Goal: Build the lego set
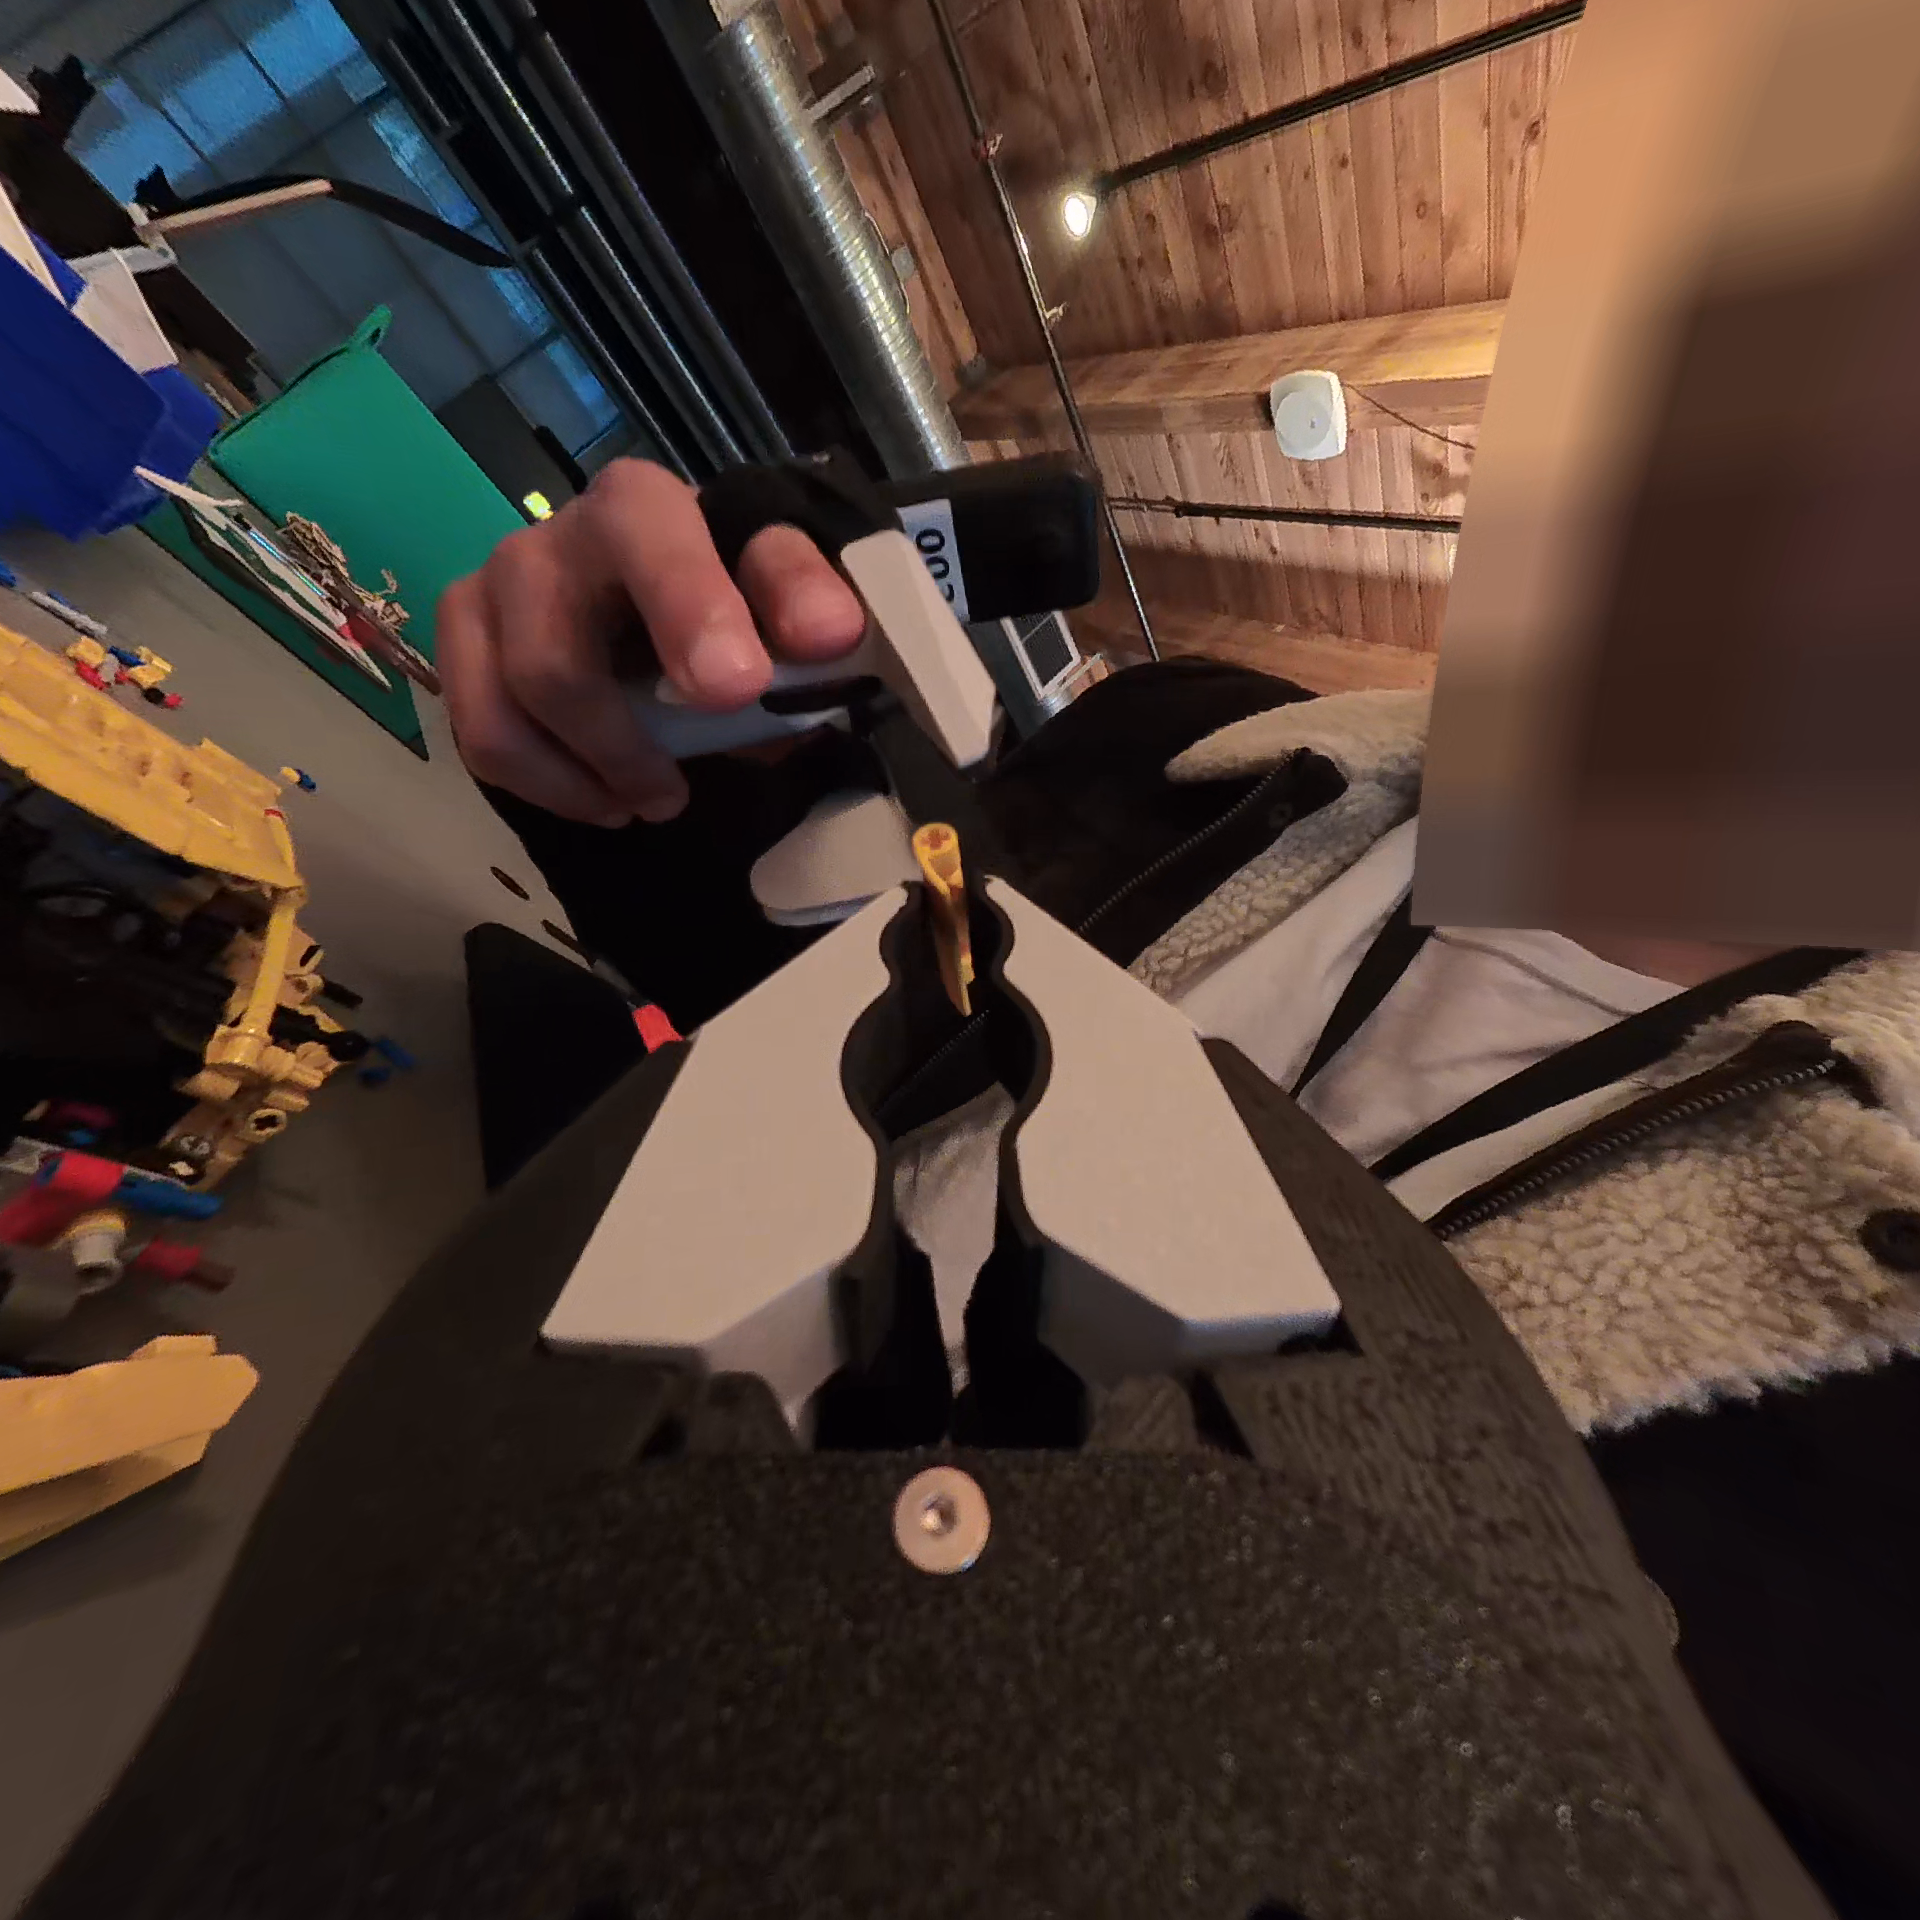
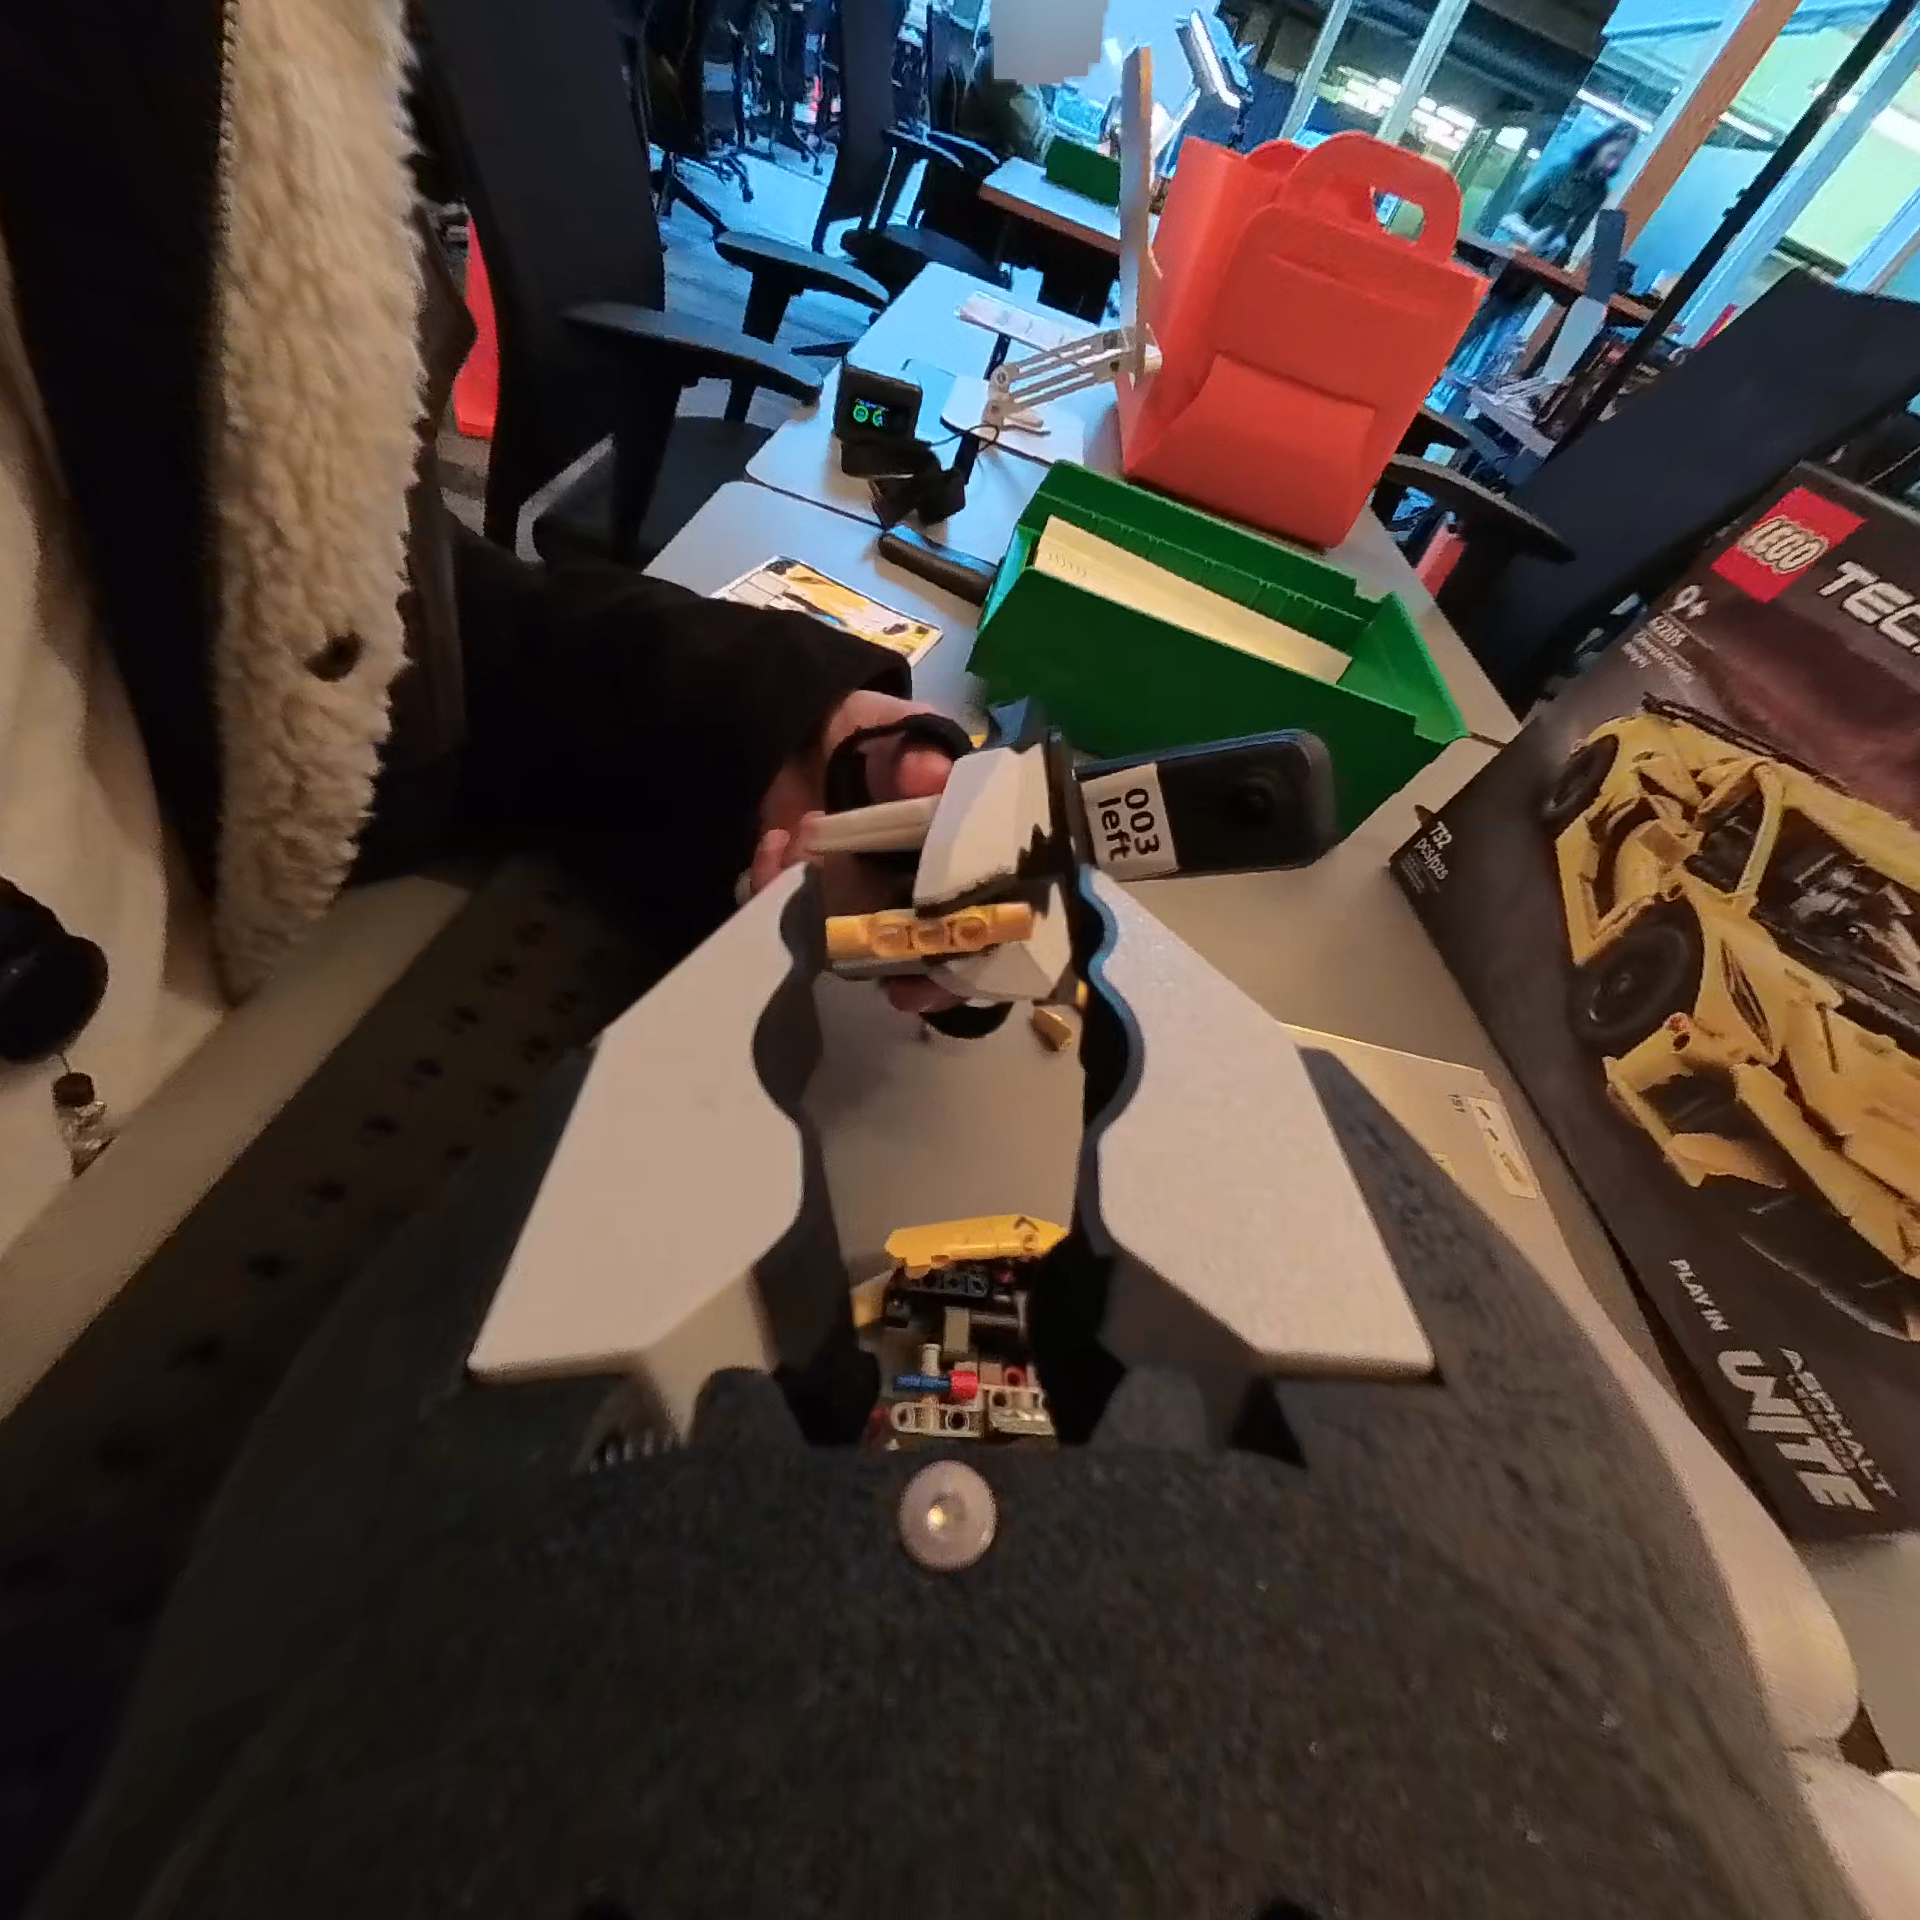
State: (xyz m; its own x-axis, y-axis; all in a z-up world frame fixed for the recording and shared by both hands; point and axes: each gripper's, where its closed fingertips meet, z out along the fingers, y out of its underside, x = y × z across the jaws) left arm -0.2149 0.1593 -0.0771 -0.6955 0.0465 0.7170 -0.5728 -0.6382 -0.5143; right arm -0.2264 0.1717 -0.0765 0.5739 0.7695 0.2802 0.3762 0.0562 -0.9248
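Left gripper (image 1: 945,914) pinched a long yellow plastic lego beam (image 1: 943,904) at its fingertips, raised off the grey table (image 1: 343,862). Right gripper (image 2: 940,935) faced it, fingers spread wide with nothing between them. Partly built yellow lego car (image 1: 156,831) sat on the table beside the green plastic bin (image 2: 1195,665) and the black lego box (image 2: 1714,935).
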